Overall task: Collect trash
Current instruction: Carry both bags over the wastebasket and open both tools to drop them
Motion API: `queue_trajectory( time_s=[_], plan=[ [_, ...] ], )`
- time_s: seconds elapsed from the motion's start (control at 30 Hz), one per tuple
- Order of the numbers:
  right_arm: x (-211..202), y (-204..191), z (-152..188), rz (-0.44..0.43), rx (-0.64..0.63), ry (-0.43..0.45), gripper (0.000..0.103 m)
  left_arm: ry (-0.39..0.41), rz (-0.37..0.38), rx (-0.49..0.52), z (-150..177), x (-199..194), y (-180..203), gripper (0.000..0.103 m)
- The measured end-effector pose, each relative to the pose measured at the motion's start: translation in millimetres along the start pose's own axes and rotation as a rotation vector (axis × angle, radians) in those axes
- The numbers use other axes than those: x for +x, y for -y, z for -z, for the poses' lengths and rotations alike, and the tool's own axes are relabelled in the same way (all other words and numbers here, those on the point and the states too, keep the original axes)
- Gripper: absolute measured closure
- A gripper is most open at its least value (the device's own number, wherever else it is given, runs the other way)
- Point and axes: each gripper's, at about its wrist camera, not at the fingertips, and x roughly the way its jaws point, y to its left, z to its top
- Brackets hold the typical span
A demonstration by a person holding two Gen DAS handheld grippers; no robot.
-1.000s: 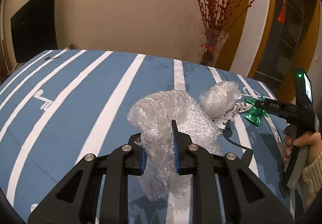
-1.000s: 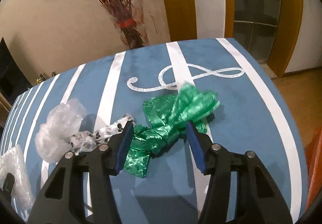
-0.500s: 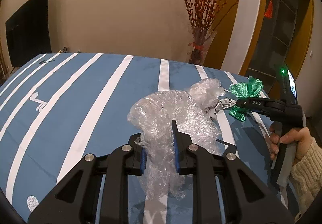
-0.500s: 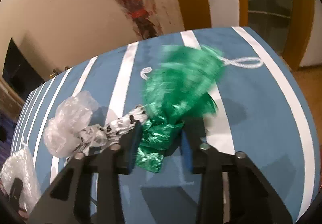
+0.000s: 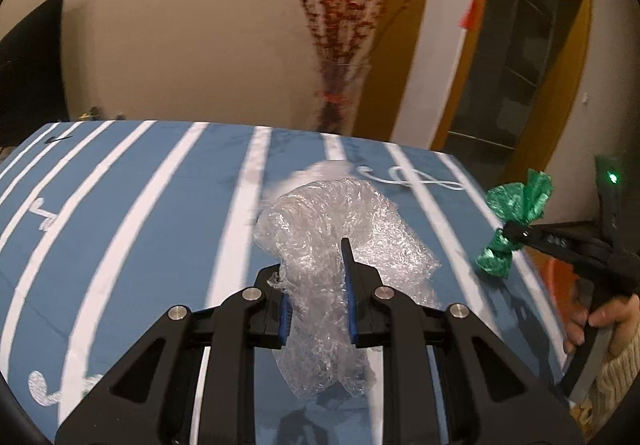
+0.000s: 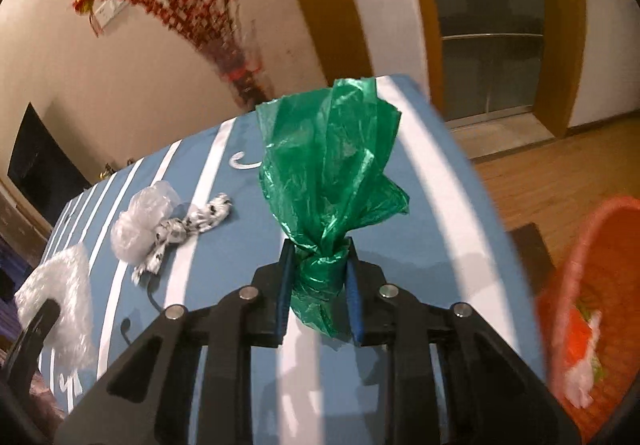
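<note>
Squeezing a knotted green bag (image 6: 326, 181), the right gripper (image 6: 319, 285) had its two blue-padded fingers (image 6: 285, 287) pressed on the bag's tight neck. The loose top of the bag stood up past the fingertips, and a short tail hung down below them. The bag was up off the blue striped table (image 6: 420, 229). Off to the right of those fingers sat an orange basket (image 6: 576, 277) with some bits inside, too blurry to name. Far to the left of them, on the table, lay a clear plastic ball (image 6: 140, 221) touching a spotted white wrapper (image 6: 188, 229).

The left gripper (image 5: 316, 285) had its fingers (image 5: 347, 277) closed on a big crumpled sheet of bubble wrap (image 5: 332, 229). The wrap puffed out ahead of the fingertips and drooped under them. It may have been brushing the table, but that was hard to see.
</note>
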Motion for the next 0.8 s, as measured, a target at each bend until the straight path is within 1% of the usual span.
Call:
queue_trajectory(
  time_s=[0.1,0.2,0.3,0.4,0.53,0.73,0.8],
  plan=[
    [-34,30,10,0.012,0.04,0.036,0.079,-0.001,0.038,0.02,0,-1,22,0.083],
    [-60,55,18,0.025,0.086,0.064,0.079,-0.006,0.094,0.047,1,0,53,0.083],
    [-83,81,24,0.056,0.121,0.093,0.079,-0.014,0.139,0.065,3,2,76,0.083],
    [-106,104,30,0.099,0.142,0.129,0.079,-0.024,0.198,0.091,6,2,109,0.083],
    [-134,130,39,0.145,0.185,0.183,0.079,-0.034,0.26,0.12,9,2,143,0.083],
    [-172,161,60,0.23,0.206,0.268,0.079,-0.054,0.346,0.152,14,6,193,0.083],
    [-179,169,64,0.253,0.213,0.284,0.079,-0.062,0.371,0.165,17,8,209,0.083]
  ],
)
